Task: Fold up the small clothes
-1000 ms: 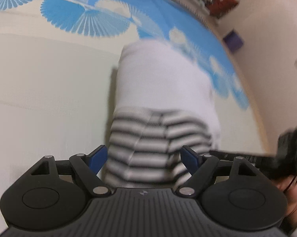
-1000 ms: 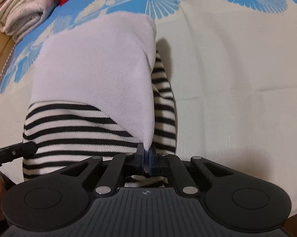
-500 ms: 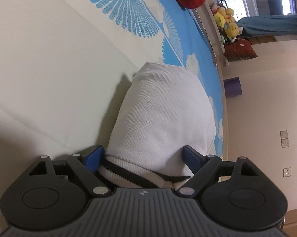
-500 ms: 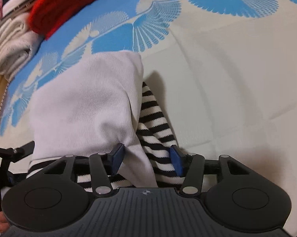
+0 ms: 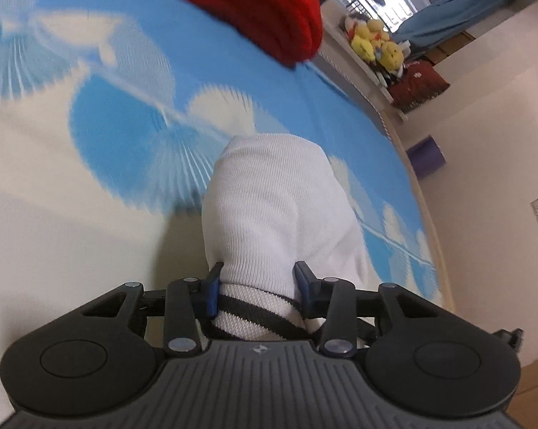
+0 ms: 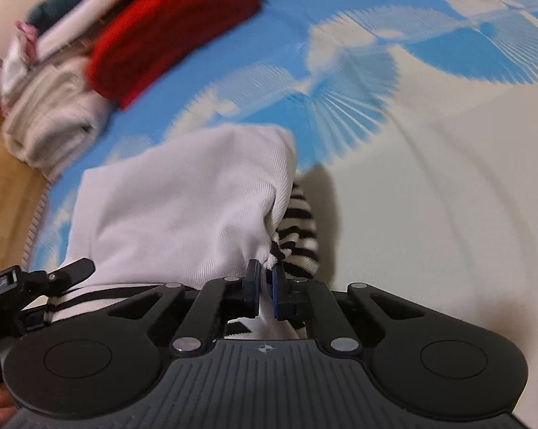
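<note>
A small folded garment, white [image 5: 276, 211] with a black-and-white striped part [image 6: 299, 228], hangs over the blue-and-cream bedspread [image 5: 54, 214]. My left gripper [image 5: 258, 287] has closed in on its near edge, the cloth bunched between the blue pads. My right gripper [image 6: 265, 284] is shut on the other near corner, a tuft of white cloth pinched between its pads. The white part [image 6: 183, 211] also fills the middle of the right wrist view. The left gripper's body shows at the left edge of the right wrist view [image 6: 36, 279].
A folded red garment [image 6: 168, 28] lies on a stack of folded clothes [image 6: 50, 121] at the far edge of the bed. It also shows in the left wrist view [image 5: 247, 7]. Beyond the bed are a shelf with yellow plush toys [image 5: 376, 46] and a wall.
The right gripper opened, then shut again on the garment's corner. The left gripper closed in on the other edge. Both have moved with the garment toward the red pile.
</note>
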